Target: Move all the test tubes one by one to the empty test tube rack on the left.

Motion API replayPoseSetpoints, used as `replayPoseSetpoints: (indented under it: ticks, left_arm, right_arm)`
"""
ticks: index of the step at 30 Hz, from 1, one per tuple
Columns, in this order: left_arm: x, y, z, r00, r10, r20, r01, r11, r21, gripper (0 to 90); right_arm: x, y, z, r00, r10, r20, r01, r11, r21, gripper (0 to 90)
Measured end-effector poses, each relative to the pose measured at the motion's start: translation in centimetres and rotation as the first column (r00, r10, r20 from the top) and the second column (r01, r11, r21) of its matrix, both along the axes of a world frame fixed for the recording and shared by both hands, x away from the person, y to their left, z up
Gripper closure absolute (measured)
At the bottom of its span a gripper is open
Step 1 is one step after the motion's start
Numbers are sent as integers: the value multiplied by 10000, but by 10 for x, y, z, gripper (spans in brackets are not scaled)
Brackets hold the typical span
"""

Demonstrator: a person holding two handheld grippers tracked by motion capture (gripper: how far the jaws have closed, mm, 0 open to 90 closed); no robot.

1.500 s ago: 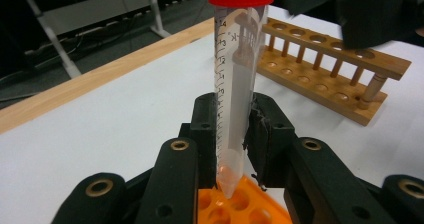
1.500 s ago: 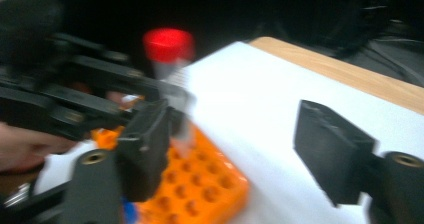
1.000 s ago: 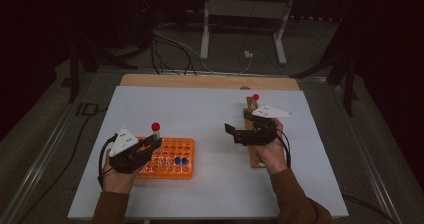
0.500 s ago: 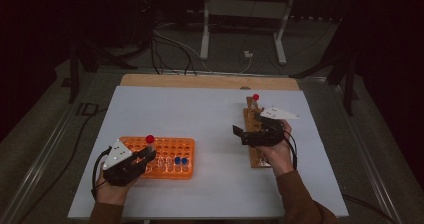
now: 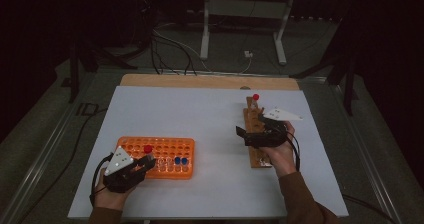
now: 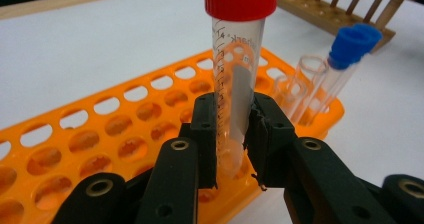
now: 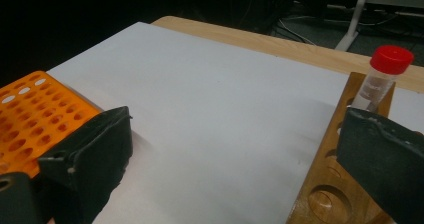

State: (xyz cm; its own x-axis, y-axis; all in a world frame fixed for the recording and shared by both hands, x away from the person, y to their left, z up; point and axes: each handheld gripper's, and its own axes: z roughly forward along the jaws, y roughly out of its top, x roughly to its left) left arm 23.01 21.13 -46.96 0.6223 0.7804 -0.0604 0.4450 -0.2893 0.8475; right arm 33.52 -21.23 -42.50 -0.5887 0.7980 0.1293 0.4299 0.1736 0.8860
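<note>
Two grippers in play: left gripper (image 6: 231, 149) clamped on red-capped tube (image 6: 235, 79), upright, its bottom just over a hole at the orange rack (image 6: 75, 134) near edge. Right gripper (image 7: 235, 159) jaws just opened wide, nothing between, beside wooden rack (image 7: 340, 179).

In the left gripper view, the lower part of the red-capped tube (image 6: 235, 84) is covered by the jaws, so its tip cannot be seen, and it is not clear if it is already inside a hole of the orange rack (image 6: 100, 144). The rack is cut by the left and bottom edges. The print on the tube is too small to read. The blue-capped tubes (image 6: 350, 46) overlap; their count is unclear here.

In the right gripper view, the wooden rack (image 7: 330, 184) is cut by the bottom edge and partly hidden behind one jaw.

In the high view, the room behind the surface (image 5: 200, 109) is too dark to tell.
</note>
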Motion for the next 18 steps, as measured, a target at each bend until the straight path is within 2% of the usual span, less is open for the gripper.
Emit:
replayPoseSetpoints:
  ticks: [4, 11, 18]
  left_arm:
    - [-1, -4, -3, 9999, -83, -146, 89, 9991, 419, 750]
    - [-1, -9, -7, 9988, -243, -435, 293, 9925, 1184, 753]
    - [0, -12, -10, 9980, -301, -553, 382, 9878, 1510, 753]
  right_arm:
    - [0, -2, -1, 10000, -21, -14, 21, 10000, 45, 21]
    - [-1, -3, -3, 10000, -35, -66, 36, 10000, 66, 21]
    - [-1, -4, -5, 10000, -44, -90, 44, 10000, 80, 21]
